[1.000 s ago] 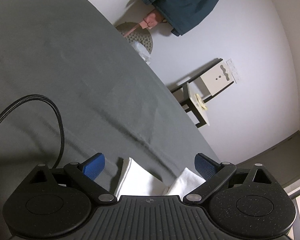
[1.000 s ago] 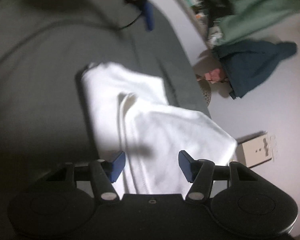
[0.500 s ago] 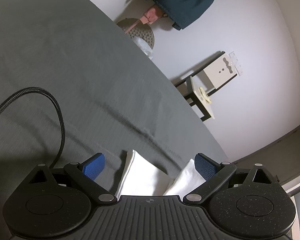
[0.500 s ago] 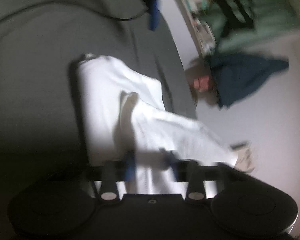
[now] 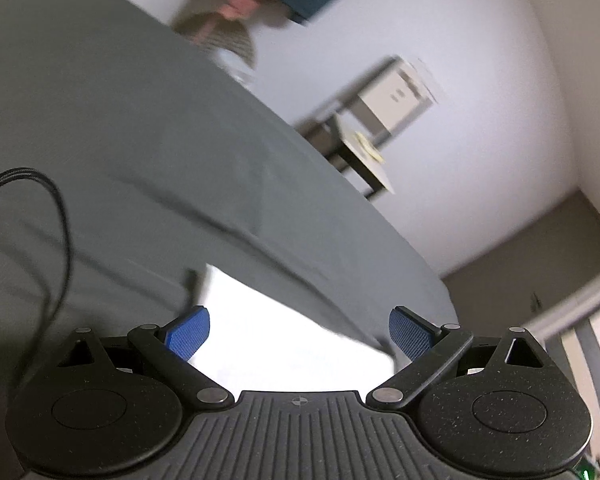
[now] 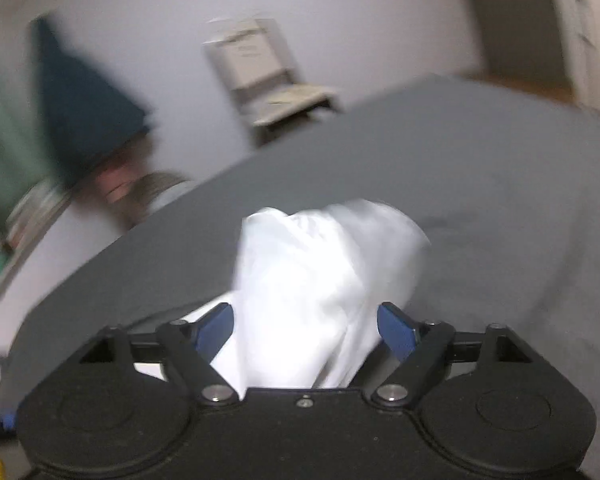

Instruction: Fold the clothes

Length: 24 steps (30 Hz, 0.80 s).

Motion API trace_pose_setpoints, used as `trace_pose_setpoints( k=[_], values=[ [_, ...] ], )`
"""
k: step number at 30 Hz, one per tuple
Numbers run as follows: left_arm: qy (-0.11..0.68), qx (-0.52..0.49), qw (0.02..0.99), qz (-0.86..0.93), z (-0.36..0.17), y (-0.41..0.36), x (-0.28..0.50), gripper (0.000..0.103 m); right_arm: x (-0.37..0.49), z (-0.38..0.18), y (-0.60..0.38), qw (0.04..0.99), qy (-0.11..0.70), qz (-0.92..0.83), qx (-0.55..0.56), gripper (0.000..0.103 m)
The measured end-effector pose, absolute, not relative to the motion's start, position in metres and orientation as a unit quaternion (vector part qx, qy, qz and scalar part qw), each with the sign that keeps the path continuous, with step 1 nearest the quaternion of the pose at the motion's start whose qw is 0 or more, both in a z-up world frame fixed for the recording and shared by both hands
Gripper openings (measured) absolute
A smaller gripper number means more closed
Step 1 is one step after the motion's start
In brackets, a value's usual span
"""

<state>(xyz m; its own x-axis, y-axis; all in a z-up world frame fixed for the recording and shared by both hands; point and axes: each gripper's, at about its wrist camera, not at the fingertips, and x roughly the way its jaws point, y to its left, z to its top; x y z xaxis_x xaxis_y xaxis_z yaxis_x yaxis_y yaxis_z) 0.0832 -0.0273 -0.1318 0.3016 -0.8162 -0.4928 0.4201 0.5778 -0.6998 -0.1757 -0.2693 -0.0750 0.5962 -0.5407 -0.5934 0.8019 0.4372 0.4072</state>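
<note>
Underneath everything lies a grey sheet (image 5: 148, 128) over a wide surface, running far out to a pale wall (image 5: 480, 80) where a small side table (image 5: 364, 148) stands and a dark teal garment (image 6: 80, 112) hangs at the left. Both views are blurred. The left gripper (image 5: 298, 334) hangs with its 2 blue pads wide apart over a flat white cloth (image 5: 284, 344) on the near sheet, while the right gripper (image 6: 306, 326) stands wide too, the bunched white cloth rising between its pads, contact unclear.
</note>
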Motion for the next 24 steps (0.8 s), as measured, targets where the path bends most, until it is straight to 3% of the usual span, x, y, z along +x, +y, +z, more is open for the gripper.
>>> trace_pose_setpoints(
  k=[4, 10, 14, 24],
  values=[
    [0.439, -0.201, 0.759, -0.436, -0.129, -0.043, 0.072, 0.097, -0.191, -0.067, -0.289, 0.823, 0.182, -0.401, 0.359, 0.079],
    [0.45, -0.171, 0.718, -0.503, -0.128, -0.069, 0.045, 0.097, -0.171, -0.071, -0.359, 0.842, 0.261, -0.334, 0.334, 0.078],
    [0.459, -0.148, 0.7, -0.526, -0.128, -0.084, 0.033, 0.097, -0.173, -0.093, -0.389, 0.825, 0.317, -0.288, 0.369, 0.053],
    [0.478, -0.147, 0.712, -0.493, -0.133, -0.088, 0.038, 0.097, -0.187, -0.122, -0.392, 0.81, 0.288, -0.257, 0.441, 0.051]
  ],
)
